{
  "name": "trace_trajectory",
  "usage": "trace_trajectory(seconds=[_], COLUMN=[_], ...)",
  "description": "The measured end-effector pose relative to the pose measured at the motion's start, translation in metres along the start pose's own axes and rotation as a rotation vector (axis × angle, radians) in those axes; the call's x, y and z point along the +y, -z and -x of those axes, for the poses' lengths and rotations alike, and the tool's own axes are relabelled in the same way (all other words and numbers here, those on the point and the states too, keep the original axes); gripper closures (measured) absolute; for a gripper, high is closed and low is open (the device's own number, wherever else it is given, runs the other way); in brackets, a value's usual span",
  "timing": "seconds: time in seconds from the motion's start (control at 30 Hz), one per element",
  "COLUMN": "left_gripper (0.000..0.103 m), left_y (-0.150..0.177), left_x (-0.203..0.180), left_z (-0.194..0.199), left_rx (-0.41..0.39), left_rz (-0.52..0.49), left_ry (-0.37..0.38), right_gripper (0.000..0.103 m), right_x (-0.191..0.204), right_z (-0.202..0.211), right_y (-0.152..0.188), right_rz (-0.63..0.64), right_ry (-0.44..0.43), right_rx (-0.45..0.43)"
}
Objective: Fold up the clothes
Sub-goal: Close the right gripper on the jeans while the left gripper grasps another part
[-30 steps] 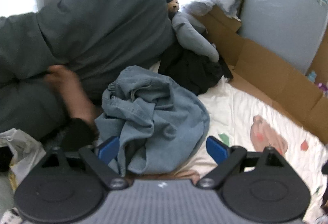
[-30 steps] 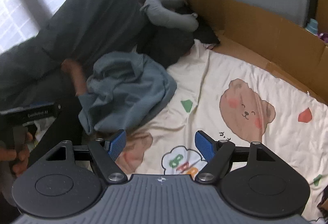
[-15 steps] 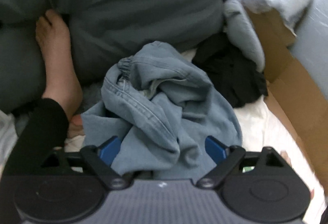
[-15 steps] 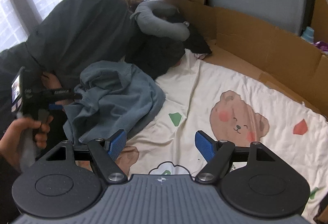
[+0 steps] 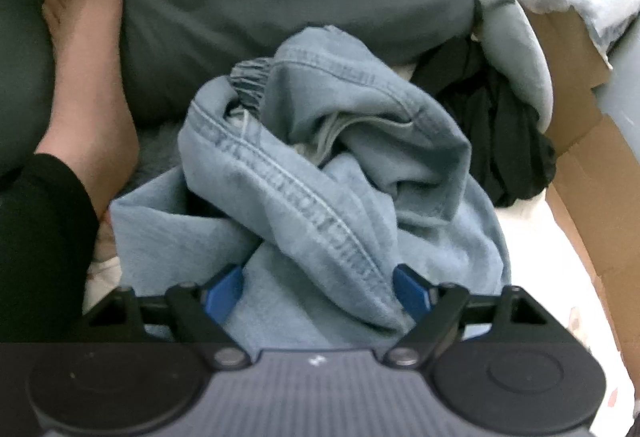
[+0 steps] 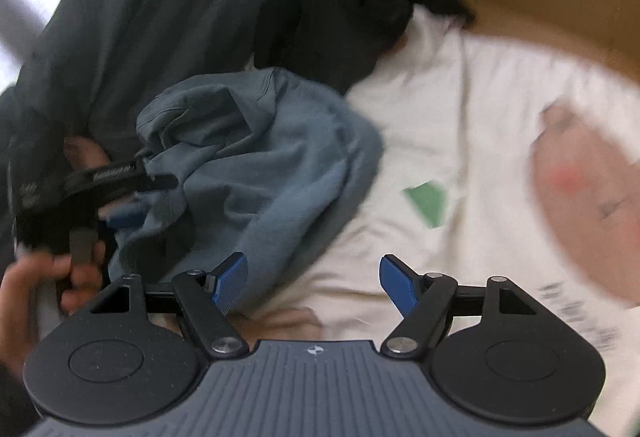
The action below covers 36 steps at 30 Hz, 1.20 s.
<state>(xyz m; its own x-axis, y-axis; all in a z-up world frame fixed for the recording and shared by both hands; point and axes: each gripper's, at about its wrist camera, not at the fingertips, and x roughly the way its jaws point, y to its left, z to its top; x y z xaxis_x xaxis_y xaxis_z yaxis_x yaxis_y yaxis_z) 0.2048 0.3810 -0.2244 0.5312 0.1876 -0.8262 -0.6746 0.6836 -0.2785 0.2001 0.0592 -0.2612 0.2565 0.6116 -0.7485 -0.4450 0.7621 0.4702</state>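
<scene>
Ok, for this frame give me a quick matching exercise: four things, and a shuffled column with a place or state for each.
Things:
1. denim garment
2. black garment
3. left gripper
4. right gripper

Places or states:
A. open over the printed sheet, beside the denim
B. crumpled in a heap
C. open, with denim between its fingers
D. between the denim and the cardboard

Pairs: 1-B, 2-D, 3-C, 4-A
</scene>
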Motion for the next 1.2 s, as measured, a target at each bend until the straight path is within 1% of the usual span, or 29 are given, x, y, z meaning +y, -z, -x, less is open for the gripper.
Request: trace_trajectory(seconds=[0.07,0.1,0.2,0.33,0.43,0.5,0.53,0.57,0.6,0.63,0.67,0.7,0.77,0.9,1.0,1.1,1.2], left_gripper=[0.017,0.019,0.022,0.026,0.032,0.041,0.044,0.049,0.057,0.063,0.074,0.083,0.087,0.09,0.091,0.092,0.092], left_y=[0.003,0.004,0.005,0.002,0.002,0.002,0.002,0.002,0.002,0.003,0.003,0.003,0.004,0.007,0.012,0.018,0.028], left_x=[0.004,0.006,0.004,0.0,0.001,0.001,0.0,-0.001,-0.001,-0.001,0.0,0.002,0.004,0.004,-0.004,-0.012,-0.02], left_z=[-0.006,-0.009,-0.013,-0.014,-0.015,-0.014,-0.013,-0.013,-0.012,-0.011,-0.01,-0.007,0.0,0.017,0.03,0.043,0.052], left_rx=[-0.001,0.003,-0.015,-0.036,-0.046,-0.053,-0.057,-0.06,-0.06,-0.059,-0.058,-0.065,-0.079,-0.104,-0.122,-0.131,-0.123], left_rz=[-0.002,0.008,0.007,-0.014,-0.003,0.001,-0.003,-0.007,-0.009,-0.011,-0.006,0.001,0.007,0.006,-0.016,-0.038,-0.05], left_ry=[0.009,0.018,0.022,0.034,0.045,0.053,0.056,0.059,0.063,0.066,0.067,0.065,0.069,0.106,0.133,0.172,0.197], right_gripper=[0.025,0.025,0.025,0.025,0.025,0.031,0.039,0.048,0.052,0.067,0.077,0.078,0.083,0.085,0.085,0.086,0.086], right_x=[-0.006,-0.007,-0.006,-0.004,0.001,0.006,0.008,0.011,0.014,0.017,0.019,0.02,0.021,0.015,0.015,0.01,0.003], right_z=[-0.034,-0.048,-0.084,-0.112,-0.123,-0.127,-0.128,-0.128,-0.126,-0.124,-0.12,-0.114,-0.102,-0.065,-0.036,-0.002,0.032], right_y=[0.004,0.006,0.014,0.017,0.016,0.015,0.014,0.013,0.012,0.011,0.01,0.009,0.006,-0.003,-0.006,-0.009,-0.012], right_rz=[-0.082,-0.112,-0.178,-0.262,-0.268,-0.266,-0.261,-0.255,-0.246,-0.237,-0.232,-0.233,-0.247,-0.273,-0.265,-0.23,-0.176], right_ry=[-0.041,-0.057,-0.078,-0.112,-0.118,-0.112,-0.114,-0.117,-0.122,-0.126,-0.133,-0.141,-0.154,-0.176,-0.174,-0.153,-0.111], right_rx=[0.004,0.006,-0.007,-0.02,-0.034,-0.045,-0.05,-0.055,-0.06,-0.066,-0.075,-0.088,-0.119,-0.194,-0.224,-0.24,-0.231])
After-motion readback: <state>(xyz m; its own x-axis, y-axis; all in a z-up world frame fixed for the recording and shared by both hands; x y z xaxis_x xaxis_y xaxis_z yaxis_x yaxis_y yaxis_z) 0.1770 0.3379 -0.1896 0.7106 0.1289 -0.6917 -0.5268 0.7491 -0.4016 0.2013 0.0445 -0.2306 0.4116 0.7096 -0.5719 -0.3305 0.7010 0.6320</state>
